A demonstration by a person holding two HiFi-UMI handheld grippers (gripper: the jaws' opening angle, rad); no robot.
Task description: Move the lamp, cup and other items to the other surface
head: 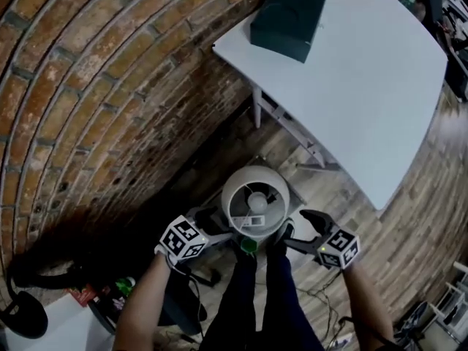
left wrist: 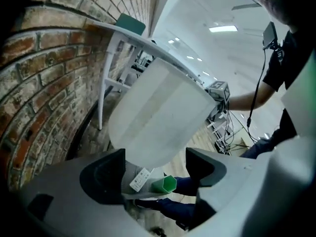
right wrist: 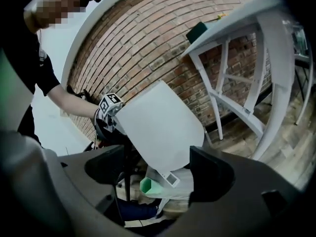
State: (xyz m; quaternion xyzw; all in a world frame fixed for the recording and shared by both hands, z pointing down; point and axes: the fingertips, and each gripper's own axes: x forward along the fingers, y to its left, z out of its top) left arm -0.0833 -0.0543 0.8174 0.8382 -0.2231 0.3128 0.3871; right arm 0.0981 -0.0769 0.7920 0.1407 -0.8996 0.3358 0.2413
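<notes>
1. Looking down in the head view: lamp (head: 256,199) sits low in front of my legs. Its white shade faces up at the camera, so I judge the long axis roughly upright. I cannot tell what it stands on.
2. Left gripper (head: 218,227) is just beside the lamp on its left and right gripper (head: 296,232) just beside it on its right. Both point inward at the lamp's lower part, and neither is clearly nearer.
3. In the left gripper view, the left gripper (left wrist: 155,169) is released. Its jaws stand wide, with the grey lamp base and a green hexagonal part (left wrist: 164,184) between them. The far jaw is clear of the base; I cannot tell whether the near one touches it.
4. In the right gripper view, the right gripper (right wrist: 158,167) is likewise released, with the same base in its gap and no clamp visible.
5. White bench (head: 365,86) lies well apart, up and to the right, and carries a dark green box (head: 289,17). A brick wall (head: 88,86) runs along the left.
6. Judgement: any grasp must close below the shade, across the upright axis, from both sides at once.
</notes>
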